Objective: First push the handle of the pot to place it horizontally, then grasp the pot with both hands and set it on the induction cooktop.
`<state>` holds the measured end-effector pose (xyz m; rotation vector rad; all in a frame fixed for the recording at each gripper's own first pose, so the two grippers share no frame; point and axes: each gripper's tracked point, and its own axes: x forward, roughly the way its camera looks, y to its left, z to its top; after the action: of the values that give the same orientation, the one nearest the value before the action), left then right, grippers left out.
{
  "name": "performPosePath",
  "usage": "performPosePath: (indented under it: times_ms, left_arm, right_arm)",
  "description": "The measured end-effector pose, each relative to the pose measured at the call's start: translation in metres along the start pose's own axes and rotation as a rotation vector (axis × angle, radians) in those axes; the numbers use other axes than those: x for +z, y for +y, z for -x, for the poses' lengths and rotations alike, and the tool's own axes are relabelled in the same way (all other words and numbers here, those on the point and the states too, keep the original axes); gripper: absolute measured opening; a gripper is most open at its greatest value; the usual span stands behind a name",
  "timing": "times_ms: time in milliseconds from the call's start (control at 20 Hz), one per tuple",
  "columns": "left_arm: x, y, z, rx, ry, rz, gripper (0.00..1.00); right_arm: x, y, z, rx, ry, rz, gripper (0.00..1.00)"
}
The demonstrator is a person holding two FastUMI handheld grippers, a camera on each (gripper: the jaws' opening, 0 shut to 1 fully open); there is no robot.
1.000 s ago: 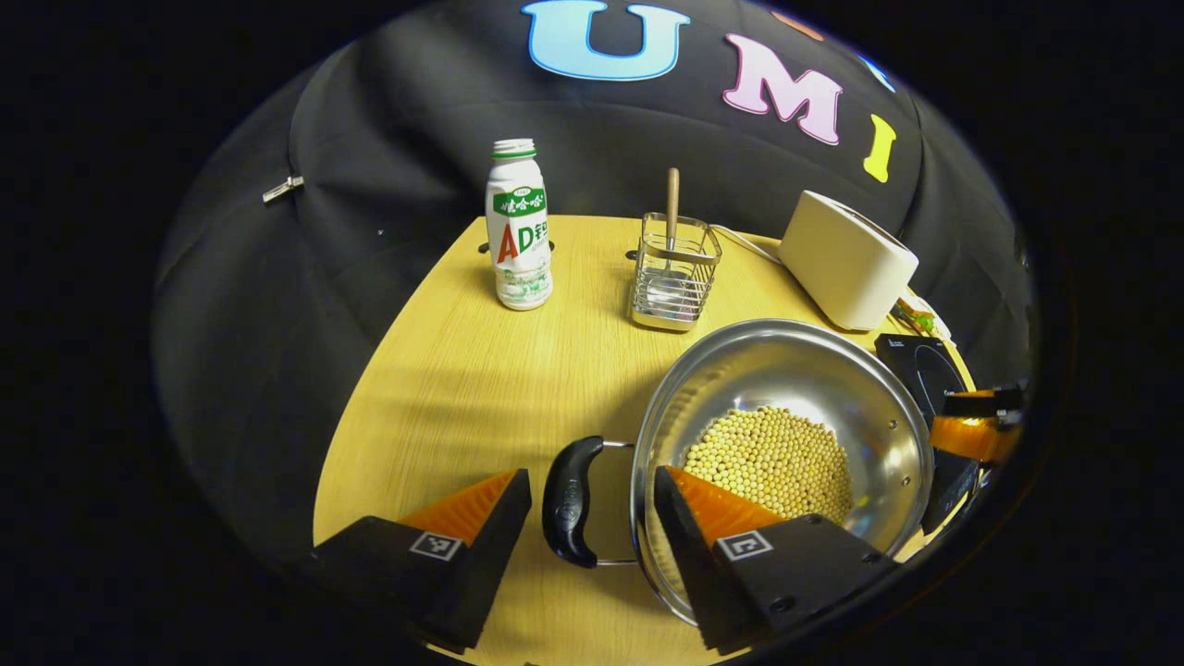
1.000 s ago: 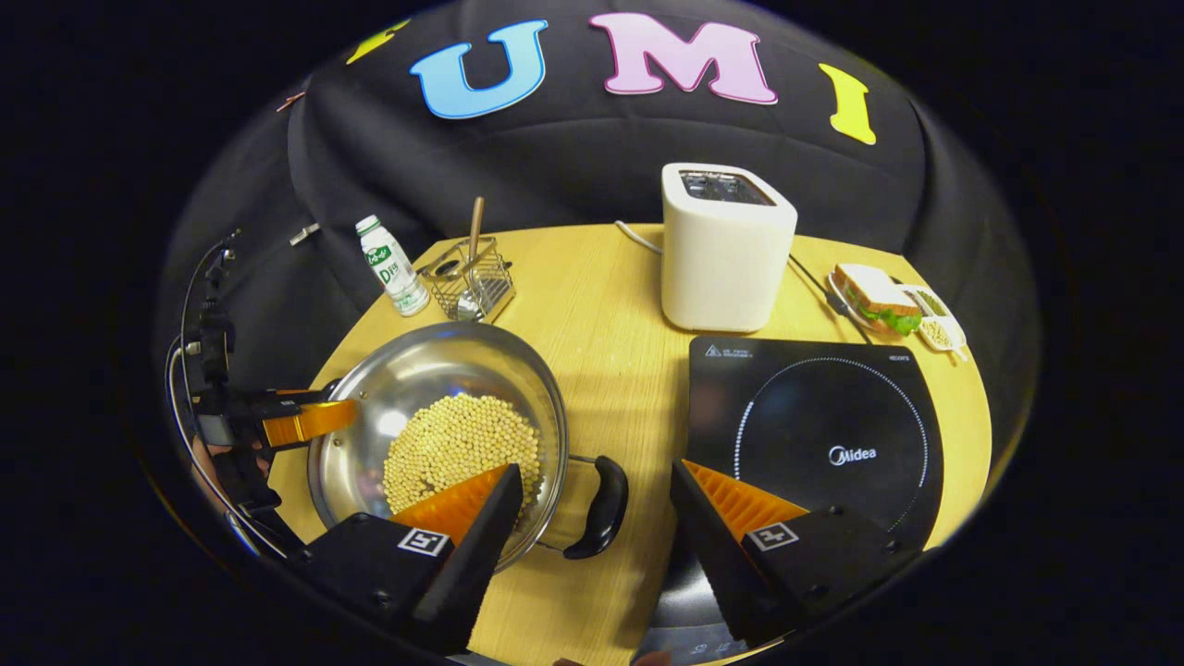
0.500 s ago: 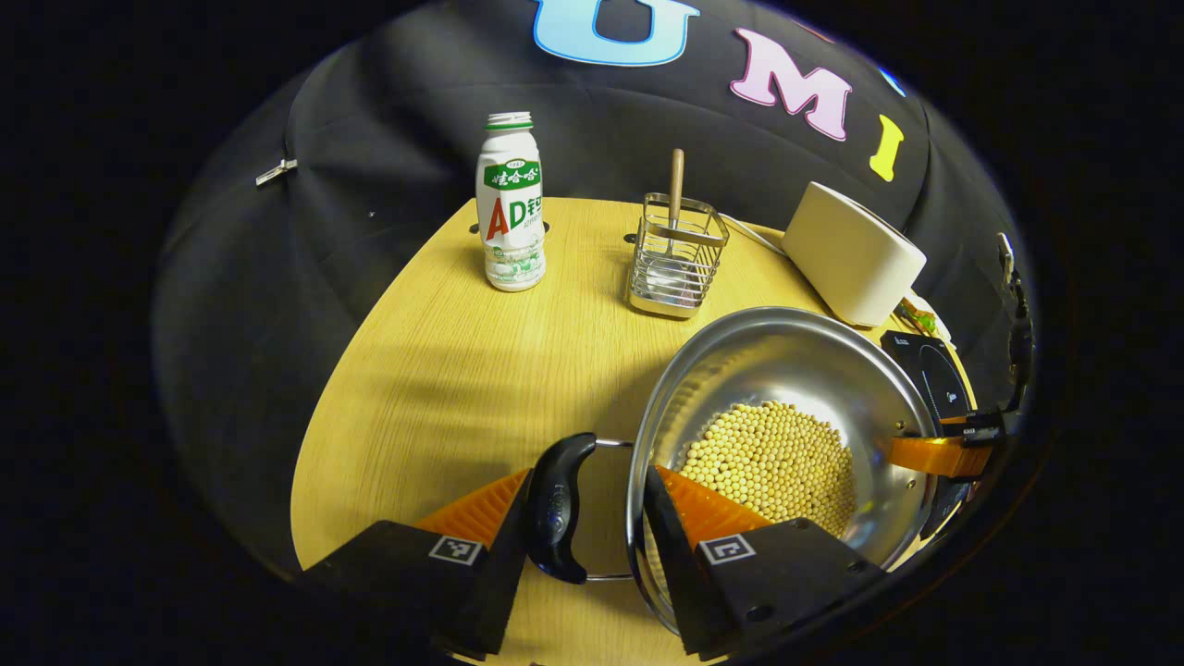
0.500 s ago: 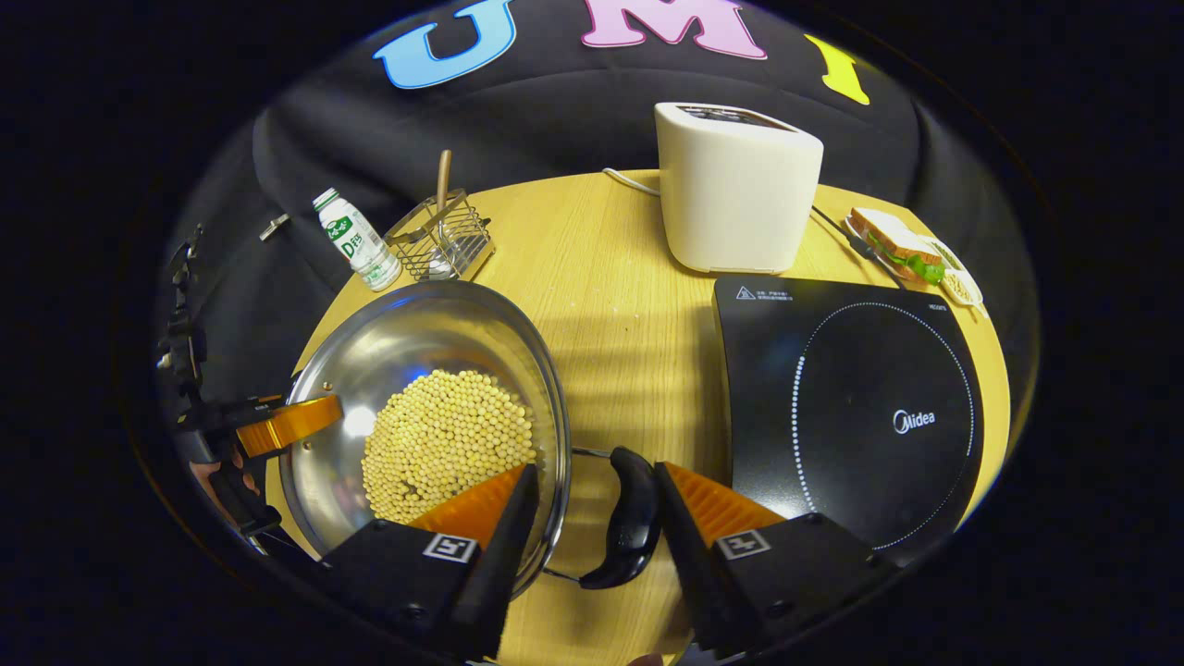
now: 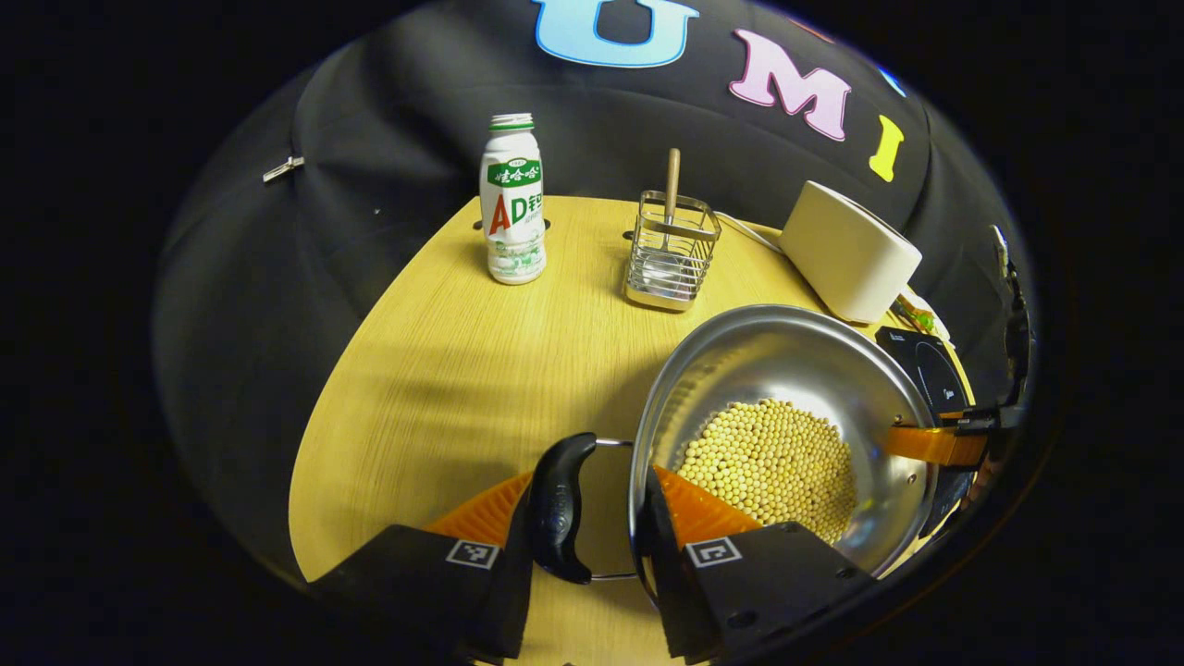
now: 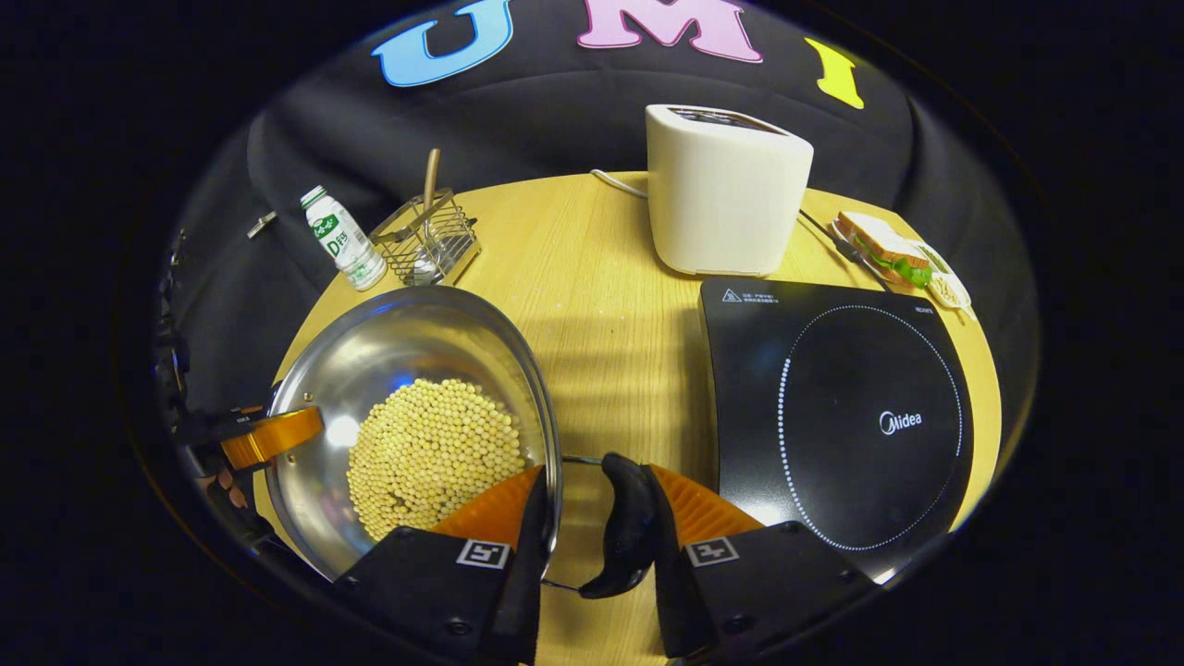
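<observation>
Left gripper view: bottle (image 5: 513, 208) upright at the far left of the wooden table (image 5: 435, 370), wire utensil holder (image 5: 672, 250) with a wooden-handled tool to its right, toaster (image 5: 846, 250) further right by the wall. Near side: the left gripper (image 5: 592, 509) straddles the pot's (image 5: 786, 361) near black handle (image 5: 558, 507) and rim; outer finger touches the handle, inner finger sits inside the rim over the soybeans (image 5: 772, 458). Fingers narrowed around handle and rim; whether both press firmly, cannot tell. At the pot's far rim, the right gripper (image 5: 934, 444) shows, beside a corner of the induction cooktop (image 5: 925, 365). Right gripper view: the left gripper (image 6: 268, 437) and a hand (image 6: 217, 481) at the pot's (image 6: 407, 342) left rim; bottle (image 6: 338, 239) and utensil holder (image 6: 425, 245) behind. Pot rests on the table (image 6: 601, 305), left of the induction cooktop (image 6: 832, 416) and apart from it, soybeans (image 6: 430, 449) inside. The right gripper (image 6: 597, 518) brackets the other handle (image 6: 629, 527): one finger inside the rim, the other against the handle's outer face; full clamp uncertain. Toaster (image 6: 726, 190) behind the cooktop, sandwich plate (image 6: 893, 259) at far right.
</observation>
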<state>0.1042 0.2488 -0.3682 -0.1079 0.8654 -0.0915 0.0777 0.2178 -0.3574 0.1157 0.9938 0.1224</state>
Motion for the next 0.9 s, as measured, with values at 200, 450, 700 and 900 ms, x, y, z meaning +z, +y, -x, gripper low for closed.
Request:
performPosePath:
  times_ms: [200,450,700,900]
  left_arm:
    - [0.009,-0.016,0.026,0.005,-0.014,-0.017,0.58]
    - [0.023,-0.057,0.054,-0.008,-0.023,-0.011,0.58]
    - [0.035,-0.105,0.072,-0.016,-0.024,0.008,0.58]
    - [0.041,-0.149,0.072,-0.031,-0.014,0.009,0.58]
  right_arm:
    - [0.01,-0.011,0.027,0.02,-0.013,0.012,0.49]
    - [0.031,-0.043,0.065,0.013,-0.021,0.029,0.49]
    - [0.052,-0.084,0.095,0.014,-0.037,0.042,0.53]
    - [0.058,-0.126,0.108,0.003,-0.046,0.03,0.49]
